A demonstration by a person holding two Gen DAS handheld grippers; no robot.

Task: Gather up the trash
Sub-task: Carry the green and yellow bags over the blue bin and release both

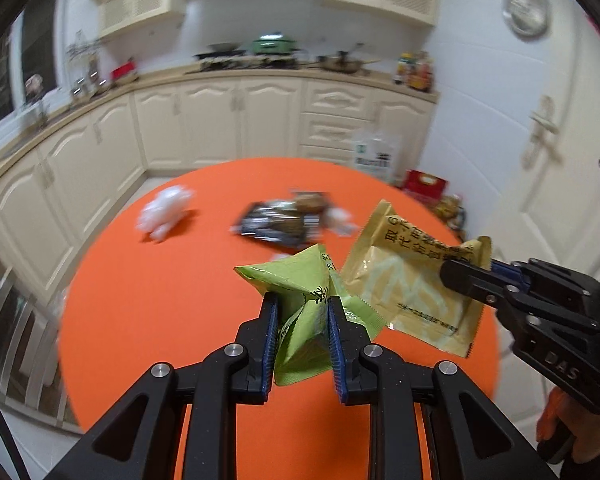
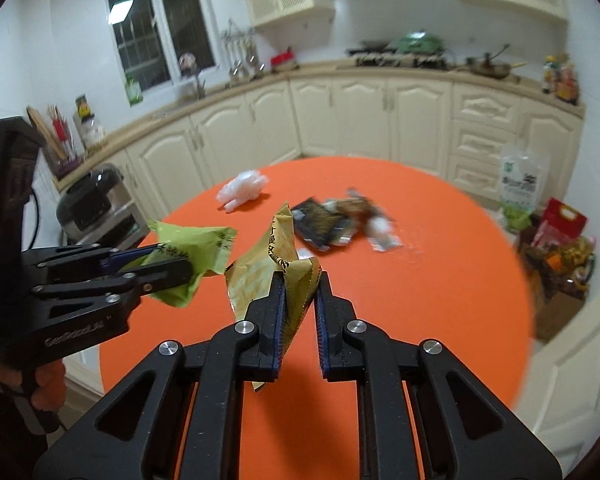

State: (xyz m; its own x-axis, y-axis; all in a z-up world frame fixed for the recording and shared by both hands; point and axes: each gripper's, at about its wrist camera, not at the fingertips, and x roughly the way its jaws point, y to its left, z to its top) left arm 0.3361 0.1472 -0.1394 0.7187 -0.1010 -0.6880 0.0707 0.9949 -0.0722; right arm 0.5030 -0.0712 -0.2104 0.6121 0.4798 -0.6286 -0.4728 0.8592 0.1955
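My left gripper is shut on a crumpled green wrapper, held above the round orange table. Just to its right, my right gripper pinches a corner of a yellow wrapper, which hangs clear of the table. In the right wrist view the right gripper grips the yellow wrapper, and the left gripper holds the green wrapper at the left. Still lying on the table are a white crumpled plastic piece, a dark wrapper and a small clear wrapper.
Cream kitchen cabinets curve round behind the table. A rice cooker stands at the left. Bags and boxes sit on the floor at the right beside a white door. A hand holds the left gripper's handle.
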